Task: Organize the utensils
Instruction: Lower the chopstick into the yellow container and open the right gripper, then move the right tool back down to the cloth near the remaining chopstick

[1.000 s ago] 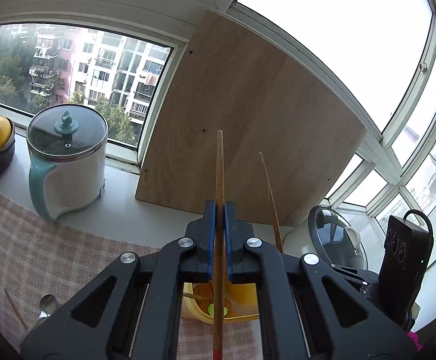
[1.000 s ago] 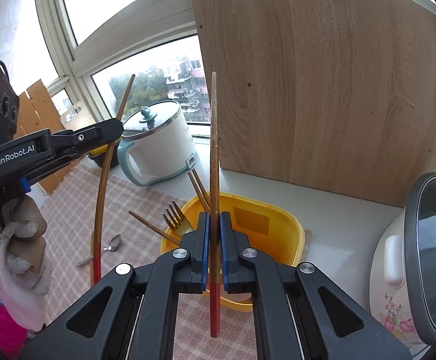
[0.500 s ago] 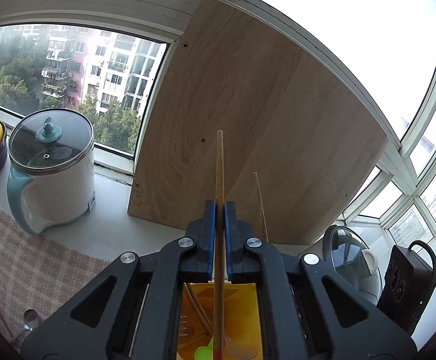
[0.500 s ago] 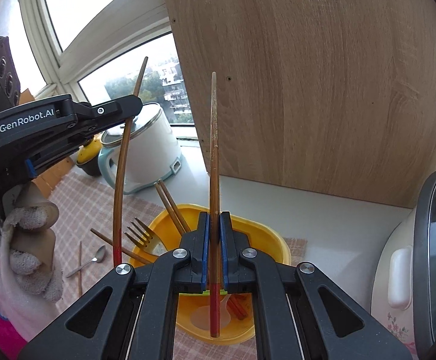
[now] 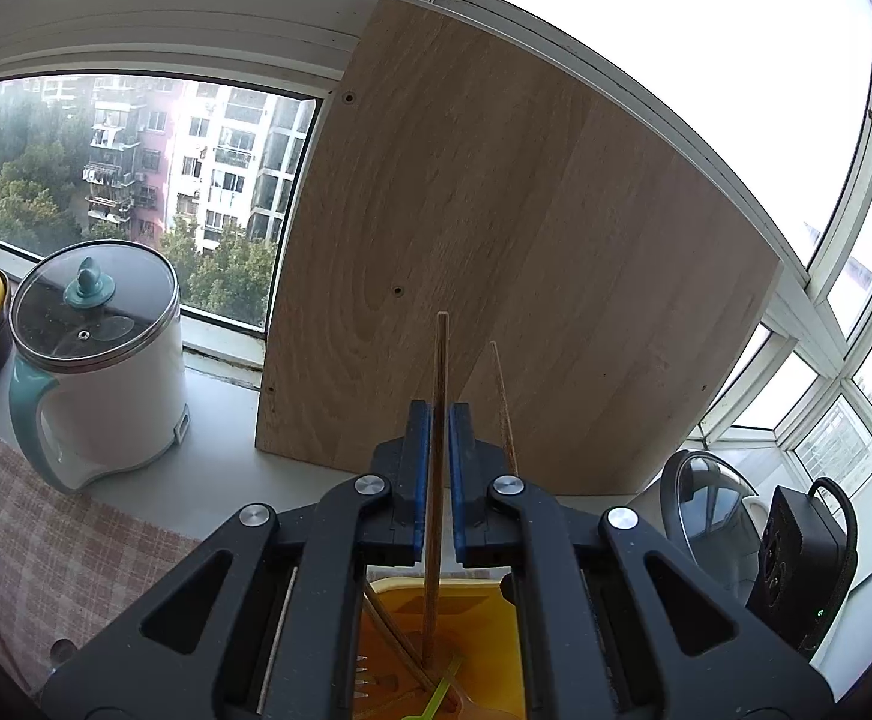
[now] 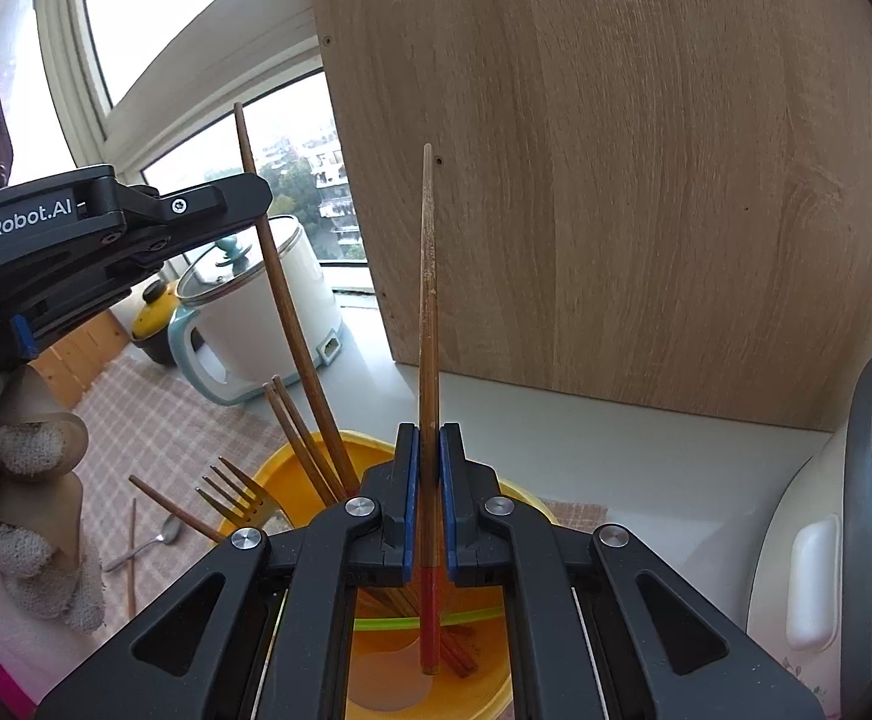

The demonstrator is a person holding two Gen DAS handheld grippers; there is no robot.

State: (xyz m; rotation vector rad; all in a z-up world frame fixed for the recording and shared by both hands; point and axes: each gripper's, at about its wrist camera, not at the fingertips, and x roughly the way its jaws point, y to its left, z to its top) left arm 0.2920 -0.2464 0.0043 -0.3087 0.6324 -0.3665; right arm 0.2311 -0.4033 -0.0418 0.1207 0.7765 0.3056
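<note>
- Left gripper (image 5: 436,468): the blue-padded fingers stand a little apart on either side of a wooden chopstick (image 5: 437,450). A narrow gap shows on each side of the stick, so contact with the pads cannot be confirmed. The stick's lower end reaches down into the yellow bowl (image 5: 496,648).
- Right gripper (image 6: 426,504): fingers closed narrowly onto a red-tipped chopstick (image 6: 428,360), held upright. The red end hangs inside the bowl, above its floor.
- Bowl contents: several chopsticks leaning on the left rim, a fork (image 6: 237,495) with tines over the left edge, and a green item across the bottom.
- On the checked cloth (image 6: 153,438), left of the bowl: a spoon (image 6: 156,540) and one loose chopstick.
- Far side: a wooden board (image 6: 646,180) leans against the window. Open sill lies between board and bowl.
- Right: a rice cooker (image 6: 826,540) stands near the bowl.
- Far left: a white kettle (image 5: 105,372), well apart from the bowl.
</note>
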